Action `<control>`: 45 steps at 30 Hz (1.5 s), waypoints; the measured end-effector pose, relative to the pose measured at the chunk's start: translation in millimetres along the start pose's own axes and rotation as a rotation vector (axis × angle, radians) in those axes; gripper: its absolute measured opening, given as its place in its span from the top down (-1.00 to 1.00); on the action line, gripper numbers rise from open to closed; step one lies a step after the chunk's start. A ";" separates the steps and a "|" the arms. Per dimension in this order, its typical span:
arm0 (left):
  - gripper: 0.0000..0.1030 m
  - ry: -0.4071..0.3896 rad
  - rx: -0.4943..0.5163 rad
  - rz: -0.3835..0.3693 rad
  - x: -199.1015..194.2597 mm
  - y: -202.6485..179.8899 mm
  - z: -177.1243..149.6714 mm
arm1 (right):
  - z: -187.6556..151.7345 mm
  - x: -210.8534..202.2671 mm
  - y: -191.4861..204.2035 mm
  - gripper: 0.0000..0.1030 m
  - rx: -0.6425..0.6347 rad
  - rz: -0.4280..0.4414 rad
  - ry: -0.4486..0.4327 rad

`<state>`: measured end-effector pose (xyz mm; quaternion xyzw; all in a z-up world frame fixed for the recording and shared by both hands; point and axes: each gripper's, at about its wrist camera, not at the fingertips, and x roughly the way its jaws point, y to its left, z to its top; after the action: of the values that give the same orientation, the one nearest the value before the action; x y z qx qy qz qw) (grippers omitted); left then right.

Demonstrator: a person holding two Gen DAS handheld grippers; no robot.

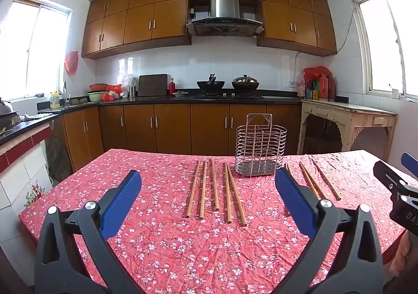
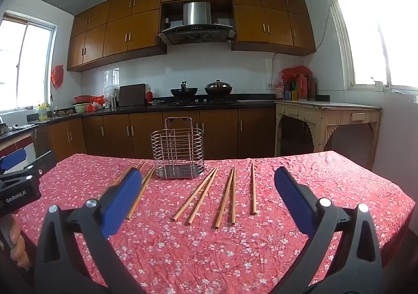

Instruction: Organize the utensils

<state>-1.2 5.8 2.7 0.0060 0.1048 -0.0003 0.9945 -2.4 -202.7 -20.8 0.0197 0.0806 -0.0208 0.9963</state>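
Left wrist view shows the left gripper [image 1: 209,189] and right gripper [image 2: 206,186] both spread wide and empty above chopsticks [image 1: 215,186] lying beside the empty wire holder [image 1: 260,145] on the surface [image 1: 156,241], so picking the first chopstick seems next.

Ten chopsticks [image 2: 203,196], one wire holder [image 2: 177,149], two claws [image 2: 206,189].

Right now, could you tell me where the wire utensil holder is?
The wire utensil holder stands upright near the table's far edge, between two groups of chopsticks.

Left gripper [image 1: 207,190] fingers spread wide, empty; right gripper [image 2: 203,190] likewise, both near level.
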 end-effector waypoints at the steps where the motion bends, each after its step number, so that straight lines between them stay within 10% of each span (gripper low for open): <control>1: -0.96 0.000 0.001 0.000 -0.4 0.5 0.2 | 0.0 0.3 -0.1 -0.92 0.000 0.001 0.001; 45: -0.96 0.005 0.001 0.000 -1.2 -10.5 -3.7 | -7.0 8.0 2.7 -0.92 0.014 0.008 0.015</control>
<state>-3.2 -4.7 -0.8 0.0066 0.1072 -0.0006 0.9942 4.5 -200.0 -28.9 0.0273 0.0880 -0.0174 0.9956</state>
